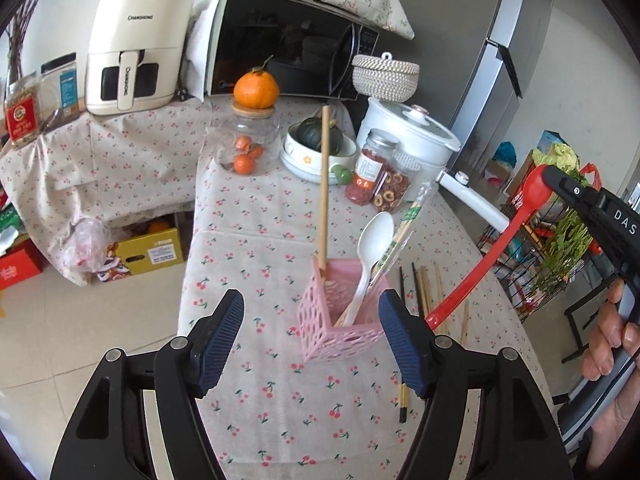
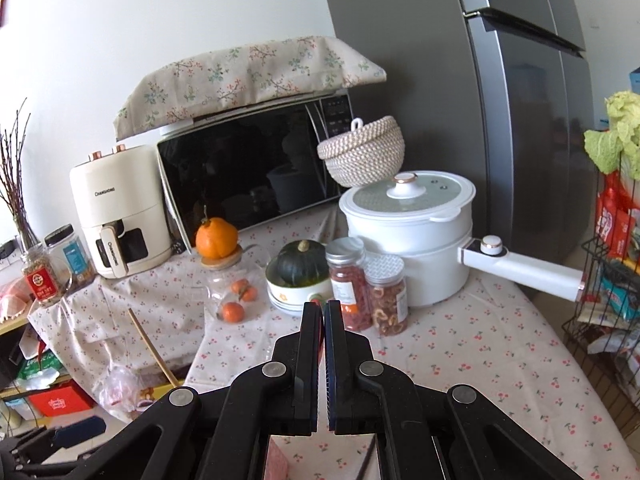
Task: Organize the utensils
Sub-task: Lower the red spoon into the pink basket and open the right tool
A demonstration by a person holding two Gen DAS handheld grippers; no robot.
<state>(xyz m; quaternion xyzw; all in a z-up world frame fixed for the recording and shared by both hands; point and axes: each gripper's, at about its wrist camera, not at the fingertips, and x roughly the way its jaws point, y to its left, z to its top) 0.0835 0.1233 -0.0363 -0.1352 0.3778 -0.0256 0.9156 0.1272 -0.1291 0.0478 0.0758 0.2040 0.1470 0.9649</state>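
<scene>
A pink lattice utensil holder [image 1: 340,312] stands on the cherry-print tablecloth [image 1: 256,360]. It holds a white spoon [image 1: 372,248], a tall wooden stick [image 1: 324,184] and wrapped chopsticks [image 1: 404,228]. My left gripper [image 1: 312,336] is open, its blue pads [image 1: 218,340] either side of the holder and just short of it. My right gripper [image 2: 323,312], seen at the right in the left wrist view [image 1: 548,176], is shut on the bowl end of a red spoon [image 1: 500,240], whose handle slopes down toward the holder. Loose chopsticks [image 1: 424,292] lie right of the holder.
Behind the holder stand a glass jar of oranges [image 1: 248,144], a bowl with a squash [image 1: 316,148], two spice jars [image 1: 380,176] and a white pot [image 1: 408,132] with a long handle. A microwave [image 1: 280,40], an air fryer [image 1: 136,48] and a fridge [image 2: 500,80] are further back.
</scene>
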